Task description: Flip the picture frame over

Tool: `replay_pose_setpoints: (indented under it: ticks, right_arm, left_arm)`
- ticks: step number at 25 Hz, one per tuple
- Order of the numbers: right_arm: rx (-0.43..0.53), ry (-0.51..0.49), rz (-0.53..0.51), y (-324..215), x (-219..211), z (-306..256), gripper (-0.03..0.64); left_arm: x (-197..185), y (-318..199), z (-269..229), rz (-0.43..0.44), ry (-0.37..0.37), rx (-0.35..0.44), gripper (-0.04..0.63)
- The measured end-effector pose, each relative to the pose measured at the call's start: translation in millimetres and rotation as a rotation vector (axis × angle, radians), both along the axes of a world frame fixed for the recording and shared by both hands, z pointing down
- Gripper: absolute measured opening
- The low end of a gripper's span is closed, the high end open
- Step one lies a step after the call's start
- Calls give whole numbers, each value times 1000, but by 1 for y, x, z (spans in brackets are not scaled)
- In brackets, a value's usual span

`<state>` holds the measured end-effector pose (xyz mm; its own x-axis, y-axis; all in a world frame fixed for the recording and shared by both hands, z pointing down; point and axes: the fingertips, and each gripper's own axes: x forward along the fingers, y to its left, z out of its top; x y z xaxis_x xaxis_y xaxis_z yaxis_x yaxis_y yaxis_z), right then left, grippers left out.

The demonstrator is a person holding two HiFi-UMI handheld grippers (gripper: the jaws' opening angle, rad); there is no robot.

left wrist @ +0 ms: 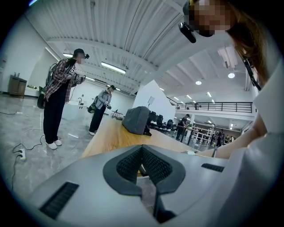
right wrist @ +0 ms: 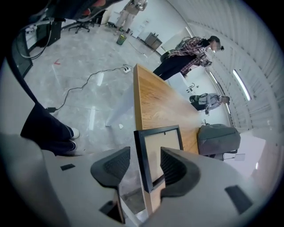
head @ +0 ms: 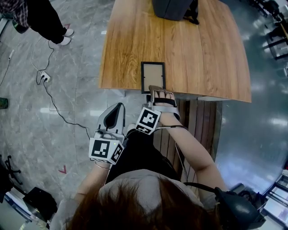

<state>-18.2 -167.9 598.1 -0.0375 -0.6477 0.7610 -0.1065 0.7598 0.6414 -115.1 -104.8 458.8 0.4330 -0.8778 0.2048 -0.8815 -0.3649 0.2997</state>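
Note:
The black picture frame (head: 153, 77) lies flat at the near edge of the wooden table (head: 189, 49), tan panel facing up. My right gripper (head: 157, 92) reaches down to the frame's near side. In the right gripper view the frame (right wrist: 160, 145) has one black border running between the jaws of the right gripper (right wrist: 144, 166). The jaws stand wide and open, with a gap between the pads and the frame. My left gripper (head: 114, 114) hangs off the table over the floor, left of the frame. In the left gripper view its pads (left wrist: 143, 166) meet with nothing between them.
A grey bag (head: 173, 9) sits at the table's far end. A person (head: 42, 20) stands on the floor at far left, near a power strip (head: 43, 77) with a trailing cable. A slatted wooden bench (head: 200, 121) stands below the table's near edge.

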Motion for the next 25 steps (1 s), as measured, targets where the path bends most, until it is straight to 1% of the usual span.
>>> replay_pose_setpoints:
  ticks: [3,5,7,10,12,13,14,16,17,18,19,20,22,23,24,25]
  right_arm:
    - [18,-85,40,15,6,-7,201]
    - [53,-169,83,22,11,-21,199]
    - [129,-292,122,24,12,-52,199]
    - [276,-516,151,22,11,-118,199]
    - [367,-699,158,22,11,-172,198]
    - [398,-816,151,22,11,-201,198]
    - [416,-956,141,23,11,-229,198]
    - [398,-1280,179,29,19,-274,197]
    - [377,-1402,203,34,26,-289,196]
    - [366,-1488,212,39,34,-300,196]
    - [368,-1552,214,44,41,-309,184]
    - [379,-1594,221,47,48,-316,151]
    - [406,-1623,251,50,58,-323,105]
    - [408,-1629,270,51,61,-323,71]
    - [399,-1633,287,53,63,-321,22]
    - [385,-1634,299,55,64,-319,15]
  left_arm:
    - [-1,-1,-1,-1,-3,3,6]
    - [-2,-2,-4,-5,-4,13,6]
    - [-3,-5,-10,-10,-5,28,6]
    - [-1,-12,-27,-11,3,68,6]
    - [5,-17,-47,-2,7,114,6]
    - [10,-20,-60,3,8,141,6]
    - [14,-22,-73,10,8,170,6]
    - [25,-24,-100,25,4,230,6]
    - [30,-25,-112,34,-1,259,6]
    - [35,-24,-123,42,-5,288,6]
    - [40,-24,-132,51,-7,313,6]
    - [45,-23,-138,59,-9,332,6]
    - [53,-22,-146,70,-12,356,6]
    - [56,-21,-149,72,-12,362,6]
    - [59,-19,-151,73,-11,366,6]
    - [62,-17,-152,74,-10,368,6]
